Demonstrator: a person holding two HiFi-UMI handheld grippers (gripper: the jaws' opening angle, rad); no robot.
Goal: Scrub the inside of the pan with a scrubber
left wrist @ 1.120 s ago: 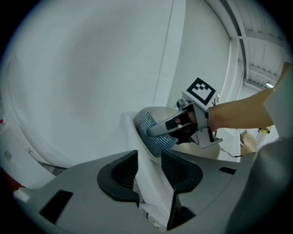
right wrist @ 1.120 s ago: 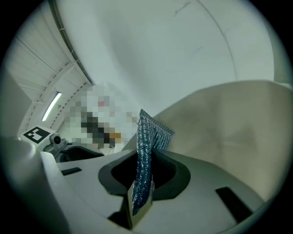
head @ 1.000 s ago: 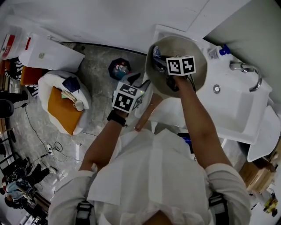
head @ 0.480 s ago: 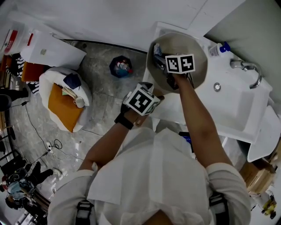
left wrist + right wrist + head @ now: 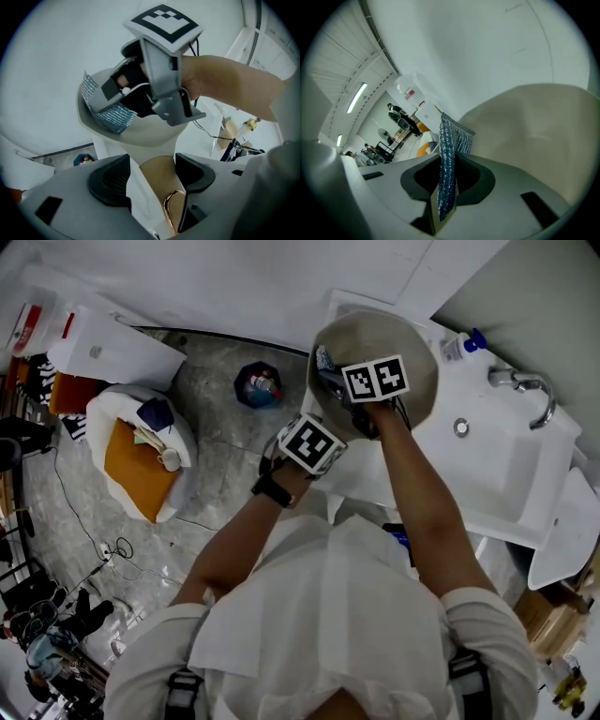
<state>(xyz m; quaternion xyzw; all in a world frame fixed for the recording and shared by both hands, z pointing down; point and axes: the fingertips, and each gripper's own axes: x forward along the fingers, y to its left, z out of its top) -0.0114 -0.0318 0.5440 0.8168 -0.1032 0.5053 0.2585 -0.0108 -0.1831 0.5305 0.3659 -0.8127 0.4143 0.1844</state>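
Scrubber (image 5: 449,154) is clamped in my right gripper (image 5: 445,197) against the pan's (image 5: 534,126) inside; my left gripper (image 5: 152,178), jaws just opened wide, straddles the handle (image 5: 161,199) without gripping.

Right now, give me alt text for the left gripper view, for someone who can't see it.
The right gripper holds a silvery-blue mesh scrubber in a round beige pan. Below, the left gripper has just been opening its black jaws, which stand apart around the pan's tan handle with its copper loop, pads not pressing it.
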